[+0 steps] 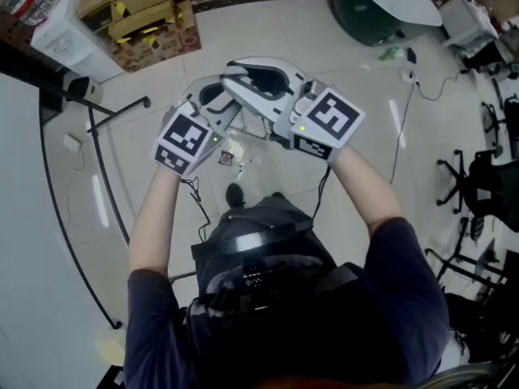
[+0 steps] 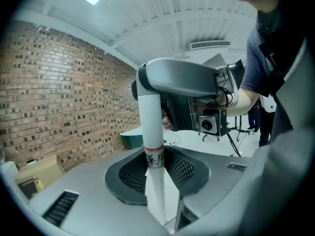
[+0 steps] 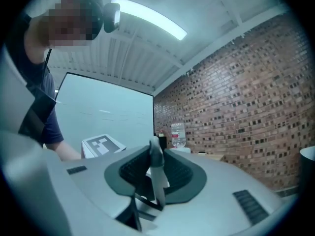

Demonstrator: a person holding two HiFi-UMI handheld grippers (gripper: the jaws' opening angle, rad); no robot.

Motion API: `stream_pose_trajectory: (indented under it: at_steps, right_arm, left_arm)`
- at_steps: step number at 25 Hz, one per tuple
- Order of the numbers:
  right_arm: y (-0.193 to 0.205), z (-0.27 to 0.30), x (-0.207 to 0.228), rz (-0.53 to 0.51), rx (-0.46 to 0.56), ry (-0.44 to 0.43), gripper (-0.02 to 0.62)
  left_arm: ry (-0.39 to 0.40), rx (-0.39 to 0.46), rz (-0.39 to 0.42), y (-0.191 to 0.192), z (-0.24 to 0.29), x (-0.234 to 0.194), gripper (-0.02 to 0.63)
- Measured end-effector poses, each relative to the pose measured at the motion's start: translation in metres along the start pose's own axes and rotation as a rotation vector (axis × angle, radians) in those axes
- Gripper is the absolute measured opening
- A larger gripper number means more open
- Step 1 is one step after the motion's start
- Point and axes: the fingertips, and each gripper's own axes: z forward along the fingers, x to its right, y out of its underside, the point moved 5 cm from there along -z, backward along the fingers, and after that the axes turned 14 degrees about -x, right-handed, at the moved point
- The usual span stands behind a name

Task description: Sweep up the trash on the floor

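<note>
In the head view both grippers are raised in front of my chest, jaws close together. My left gripper [image 2: 156, 173] is shut on a white pole [image 2: 150, 127] with a red-edged label; the pole ends in a grey bent grip [image 2: 182, 77]. Its marker cube [image 1: 188, 138] shows at the left of the head view. My right gripper [image 3: 155, 173] is shut on a thin grey-white handle [image 3: 156, 163] standing upright between its pads. Its body and camera [image 2: 209, 124] show just behind the pole. Scraps of trash [image 1: 233, 154] lie on the pale floor below the grippers, by my shoe [image 1: 235, 194].
Cardboard boxes [image 1: 138, 10] and a water dispenser [image 1: 61, 35] stand at the back left. A dark round table [image 1: 381, 6] is at the back right, office chairs [image 1: 478, 177] at the right. A black stand [image 1: 113, 116] and a cable [image 1: 401, 128] lie on the floor.
</note>
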Motion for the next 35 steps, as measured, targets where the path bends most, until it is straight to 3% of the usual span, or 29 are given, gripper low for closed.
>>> stream_pose_trajectory:
  at_steps: [5,12,17,23,29,35]
  right_arm:
    - [-0.015,-0.024,-0.008,-0.031,0.064,-0.091,0.104]
    - [-0.03,-0.075,-0.022,-0.041,0.133,-0.326,0.12]
    - [-0.03,-0.083,-0.049,-0.061,0.114,-0.483,0.133]
    - [-0.019,-0.075,-0.098,-0.154,0.099,-0.538,0.103]
    - [0.004,-0.076,-0.133,-0.11,0.046,-0.672,0.103]
    - [0.029,-0.083,-0.184,-0.109,-0.002,-0.683,0.103]
  left_arm:
    - [-0.136,-0.014,-0.027,-0.022,-0.015,0.017,0.1]
    - [-0.317,-0.031,-0.043,-0.058,-0.033,0.06,0.1]
    - [-0.397,-0.058,-0.093,-0.057,-0.056,0.089,0.1]
    - [-0.429,-0.087,-0.196,-0.026,-0.086,0.123,0.1]
    - [-0.412,-0.077,-0.253,0.003,-0.102,0.164,0.101]
    - [-0.392,-0.062,-0.278,0.037,-0.123,0.209,0.101]
